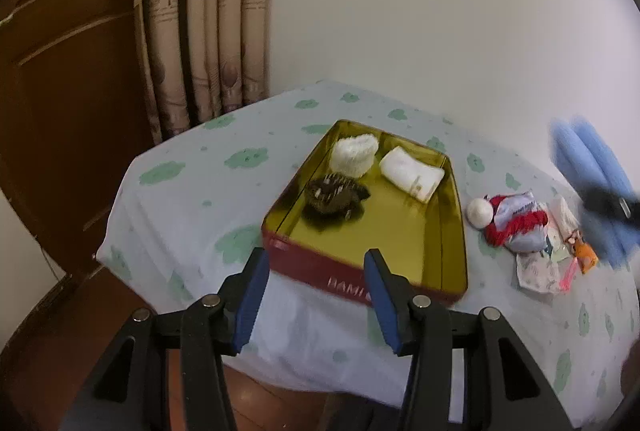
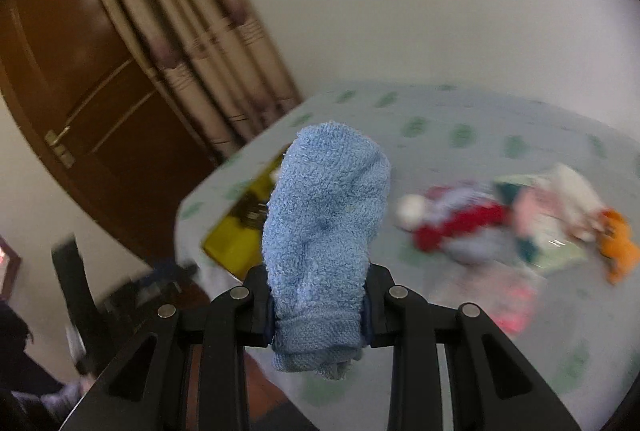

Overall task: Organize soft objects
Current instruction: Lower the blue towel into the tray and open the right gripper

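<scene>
A rolled blue towel (image 2: 326, 231) is pinched between the jaws of the right gripper (image 2: 320, 305) above the bed (image 1: 192, 215). The left gripper (image 1: 316, 295) is held spread and empty before the tin tray (image 1: 454, 243) (a dark hair clip (image 1: 334, 197) and two white cloths lie inside).

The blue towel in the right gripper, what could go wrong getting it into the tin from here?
The right gripper pinches the blue towel only near its bottom edge; most of it stands free above, so it may flop or slip out in transit. The tin sits close to the table's near edge, so a nudge could push it off. The tin's far half already holds two white cloths and a dark item, leaving room mainly in the near half.
</scene>
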Tool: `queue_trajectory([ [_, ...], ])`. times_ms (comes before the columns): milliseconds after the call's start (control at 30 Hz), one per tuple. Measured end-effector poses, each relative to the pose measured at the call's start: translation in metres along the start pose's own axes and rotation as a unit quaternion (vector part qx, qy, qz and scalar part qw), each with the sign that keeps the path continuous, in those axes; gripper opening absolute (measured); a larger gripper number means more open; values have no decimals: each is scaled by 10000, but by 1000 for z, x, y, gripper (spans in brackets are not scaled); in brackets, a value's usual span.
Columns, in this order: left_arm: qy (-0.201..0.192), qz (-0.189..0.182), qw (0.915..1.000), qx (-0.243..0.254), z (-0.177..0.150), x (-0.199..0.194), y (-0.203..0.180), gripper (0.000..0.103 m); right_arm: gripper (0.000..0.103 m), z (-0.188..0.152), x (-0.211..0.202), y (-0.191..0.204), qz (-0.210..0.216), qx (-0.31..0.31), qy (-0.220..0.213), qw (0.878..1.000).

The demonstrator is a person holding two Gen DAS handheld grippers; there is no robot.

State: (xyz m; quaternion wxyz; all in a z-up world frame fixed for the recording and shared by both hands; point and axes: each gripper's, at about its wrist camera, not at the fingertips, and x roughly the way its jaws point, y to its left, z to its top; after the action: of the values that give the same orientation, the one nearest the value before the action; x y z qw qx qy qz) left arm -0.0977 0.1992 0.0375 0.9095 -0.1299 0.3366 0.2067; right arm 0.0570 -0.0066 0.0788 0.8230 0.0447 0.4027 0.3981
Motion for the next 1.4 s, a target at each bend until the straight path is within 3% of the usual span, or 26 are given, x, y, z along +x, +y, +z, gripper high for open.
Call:
queue_trajectory([
  [267,-105,263,9992,273,-2,8,3,50,28,26,91,40,94,-248,455,9986],
  [500,48,368,9990,257,0,19,10,50,28,32,162,36,-114,-78,878,9960],
  [667,182,435,9988,128,1,25,17,50,28,25,187,39,-287,-203,1104,9933],
  [933,344,442,9984,1,0,30,23,50,35,22,201,29,-512,-139,1188,9915],
  [1067,368,455,9983,51,0,30,22,50,47,21,199,31,-625,-214,1124,9915],
  [1167,388,481,9980,102,-1,30,20,50,49,23,193,32,-678,-242,995,9924],
  [1267,358,525,9979,130,0,30,19,50,67,27,179,27,-540,-73,711,9960],
  [1400,314,546,9979,129,0,28,19,50,66,23,128,14,-292,161,-54,9994],
])
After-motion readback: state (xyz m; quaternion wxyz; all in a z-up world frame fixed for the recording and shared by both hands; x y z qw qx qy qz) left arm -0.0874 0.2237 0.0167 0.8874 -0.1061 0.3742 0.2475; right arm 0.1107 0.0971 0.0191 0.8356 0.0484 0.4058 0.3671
